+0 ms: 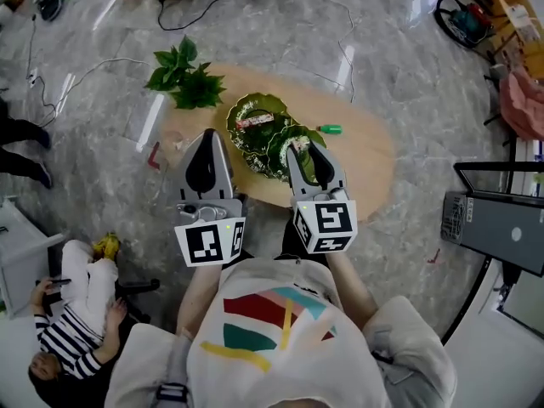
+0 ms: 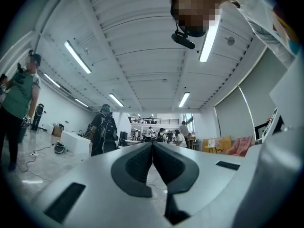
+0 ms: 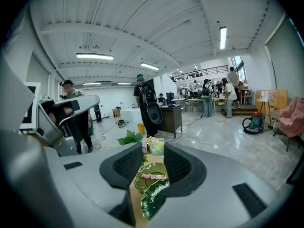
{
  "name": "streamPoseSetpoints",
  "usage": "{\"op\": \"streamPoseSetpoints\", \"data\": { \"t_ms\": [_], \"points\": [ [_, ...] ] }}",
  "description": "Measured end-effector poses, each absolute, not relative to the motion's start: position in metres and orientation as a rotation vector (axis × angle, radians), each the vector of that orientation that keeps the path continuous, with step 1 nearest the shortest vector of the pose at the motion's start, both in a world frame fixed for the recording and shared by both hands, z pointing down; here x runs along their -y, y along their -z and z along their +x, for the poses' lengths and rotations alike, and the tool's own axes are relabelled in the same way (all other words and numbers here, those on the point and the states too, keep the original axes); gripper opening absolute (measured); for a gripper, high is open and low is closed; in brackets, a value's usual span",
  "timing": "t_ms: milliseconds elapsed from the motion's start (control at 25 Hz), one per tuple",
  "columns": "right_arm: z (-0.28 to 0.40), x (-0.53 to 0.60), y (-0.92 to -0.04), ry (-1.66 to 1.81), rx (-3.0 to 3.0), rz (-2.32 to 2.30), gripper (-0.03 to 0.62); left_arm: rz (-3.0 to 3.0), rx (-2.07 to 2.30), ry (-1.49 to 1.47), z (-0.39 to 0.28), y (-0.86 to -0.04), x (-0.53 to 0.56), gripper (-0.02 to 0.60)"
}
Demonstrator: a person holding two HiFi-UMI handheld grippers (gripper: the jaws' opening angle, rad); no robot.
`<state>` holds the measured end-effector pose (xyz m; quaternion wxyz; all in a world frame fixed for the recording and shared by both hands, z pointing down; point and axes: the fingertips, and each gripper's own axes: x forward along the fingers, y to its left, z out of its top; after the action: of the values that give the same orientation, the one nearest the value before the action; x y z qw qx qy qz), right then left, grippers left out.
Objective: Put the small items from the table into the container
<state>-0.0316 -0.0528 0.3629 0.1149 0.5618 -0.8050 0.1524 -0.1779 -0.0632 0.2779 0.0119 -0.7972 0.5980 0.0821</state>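
Observation:
Two dark green leaf-shaped dishes (image 1: 255,109) lie side by side on the oval wooden table (image 1: 365,155). A wrapped candy (image 1: 253,122) rests in the far dish. A green pen-like item (image 1: 329,129) lies on the table to the dishes' right. My right gripper (image 1: 306,147) hangs over the near dish, shut on a small clear packet (image 3: 153,146) with pink and green contents; under it lie the dishes (image 3: 151,189) and the candy (image 3: 153,176). My left gripper (image 1: 210,134) is raised over the table's near left edge. In its own view the left gripper (image 2: 152,144) is shut and holds nothing.
A leafy green plant (image 1: 183,79) stands at the table's far left, and a small red thing (image 1: 154,155) lies at its left edge. A person (image 1: 72,338) sits on the floor at lower left. A black stand (image 1: 501,223) is on the right. Cables (image 1: 85,68) cross the floor.

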Motion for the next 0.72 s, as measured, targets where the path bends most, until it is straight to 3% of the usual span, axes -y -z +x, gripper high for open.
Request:
{"op": "streamPoseSetpoints", "data": {
  "t_ms": [320, 720],
  "points": [
    [0.019, 0.038, -0.359, -0.372, 2.329, 1.601, 0.146, -2.498, -1.824, -0.248, -0.129, -0.264, 0.055, 0.009],
    [0.031, 0.048, -0.420, -0.357, 2.334, 1.376, 0.146, -2.470, -1.834, -0.213, -0.095, -0.282, 0.080, 0.009]
  ]
}}
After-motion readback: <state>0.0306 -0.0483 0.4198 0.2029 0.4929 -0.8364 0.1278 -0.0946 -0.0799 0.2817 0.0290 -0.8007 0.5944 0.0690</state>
